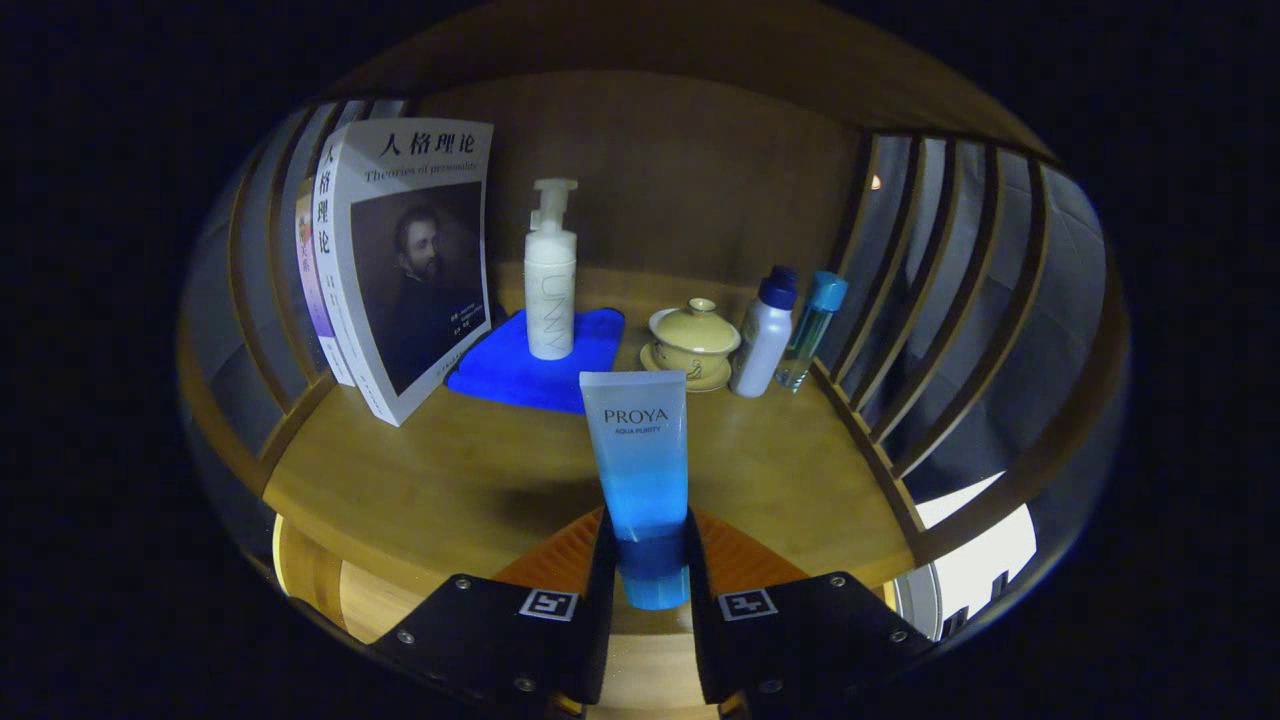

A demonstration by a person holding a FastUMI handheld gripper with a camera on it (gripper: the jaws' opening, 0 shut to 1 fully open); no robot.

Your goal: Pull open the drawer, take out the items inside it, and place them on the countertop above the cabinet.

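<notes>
A blue and white squeeze tube [640, 470] stands upright between my fingers, cap end down. My gripper [648, 560] is shut on the tube near its lower, darker blue part. The tube hangs over the front part of the wooden countertop [450, 480], which spreads out ahead of the fingers. I cannot see whether the tube's cap touches the wood. The drawer is hidden below the fingers.
A blue cloth [520, 375] lies beyond the tube with a white pump bottle [550, 290] on it. Books [400, 270] lean at the left. A lidded yellow cup [693, 345], a white bottle [763, 335] and a teal bottle [810, 330] stand right. Slatted wooden sides enclose the shelf.
</notes>
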